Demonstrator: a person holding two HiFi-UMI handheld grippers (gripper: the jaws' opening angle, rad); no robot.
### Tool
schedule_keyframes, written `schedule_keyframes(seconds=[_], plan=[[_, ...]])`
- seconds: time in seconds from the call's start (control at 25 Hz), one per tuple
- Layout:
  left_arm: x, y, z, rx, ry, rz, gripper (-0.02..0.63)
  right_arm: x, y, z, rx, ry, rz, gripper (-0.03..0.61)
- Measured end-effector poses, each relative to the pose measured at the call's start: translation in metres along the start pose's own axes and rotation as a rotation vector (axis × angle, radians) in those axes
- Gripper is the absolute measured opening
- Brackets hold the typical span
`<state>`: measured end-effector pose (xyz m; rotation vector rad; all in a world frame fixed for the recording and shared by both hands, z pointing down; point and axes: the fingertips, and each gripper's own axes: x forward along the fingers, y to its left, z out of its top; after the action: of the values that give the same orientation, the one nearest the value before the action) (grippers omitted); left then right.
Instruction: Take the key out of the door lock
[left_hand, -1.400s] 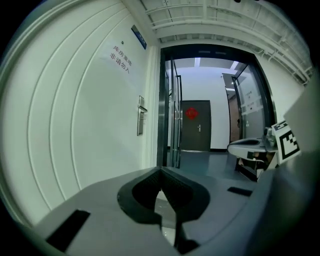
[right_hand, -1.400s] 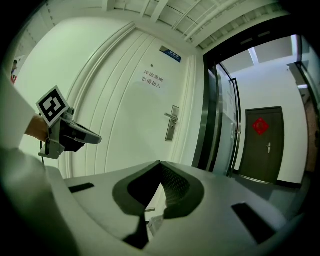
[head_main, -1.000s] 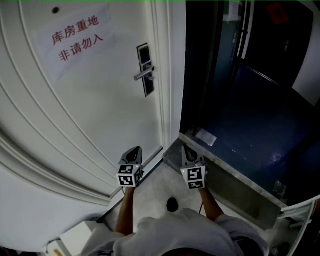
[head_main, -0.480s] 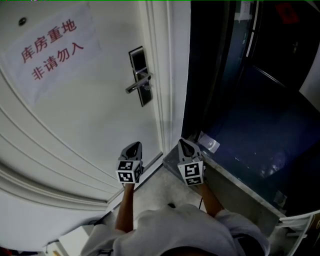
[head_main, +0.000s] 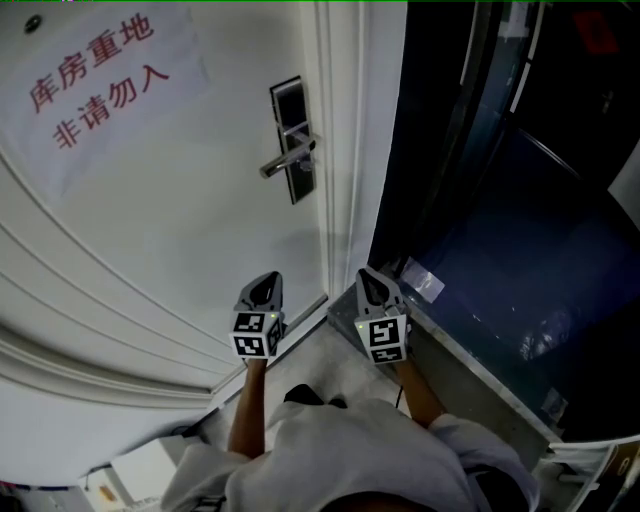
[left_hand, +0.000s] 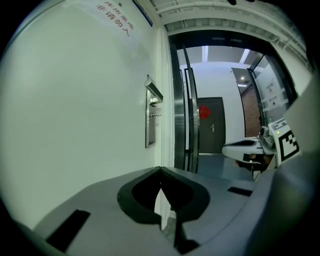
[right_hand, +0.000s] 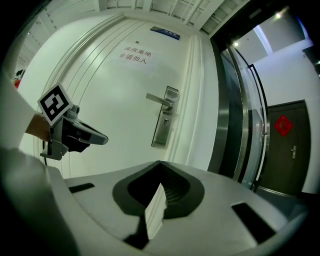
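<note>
- Door: white and panelled, filling the left of the head view. It carries a paper sign with red characters near its upper left.
- Lock plate: a tall, narrow plate near the door's right edge, with a metal lever handle standing out from it horizontally.
- Key: in the left gripper view a thin stub sticks out of the lock plate just below the lever handle. It is too small to make out in detail. Neither gripper touches it.
- Left gripper: held low in front of the door, well below the lock plate. In its own view the two jaws meet at the tips and nothing is between them. Its marker cube sits at the rear, above the person's bare forearm.
- Right gripper: beside the left one, in front of the door frame and at about the same height. Its jaws are fully closed and empty, and it points up toward the lock plate, well apart from it.
- Doorway to the right: a dark opening with a dark blue floor behind a pale stone sill.
- Far door: dark, with a red ornament fixed to it, seen through the doorway in both gripper views.
</note>
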<state>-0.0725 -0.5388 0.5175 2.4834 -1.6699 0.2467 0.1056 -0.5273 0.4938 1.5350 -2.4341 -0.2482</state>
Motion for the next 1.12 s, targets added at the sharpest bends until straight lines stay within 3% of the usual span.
schedule_keyframes(seconds=[0.64, 1.12], plan=[[0.03, 0.034, 0.011, 0.004, -0.011, -0.024, 0.018, 0.053, 0.014, 0.008, 0.003, 0.012, 0.005, 0.023], [0.043, 0.052, 0.016, 0.003, -0.018, -0.046, 0.018, 0.107, 0.011, 0.06, -0.099, -0.071, 0.014, 0.024]])
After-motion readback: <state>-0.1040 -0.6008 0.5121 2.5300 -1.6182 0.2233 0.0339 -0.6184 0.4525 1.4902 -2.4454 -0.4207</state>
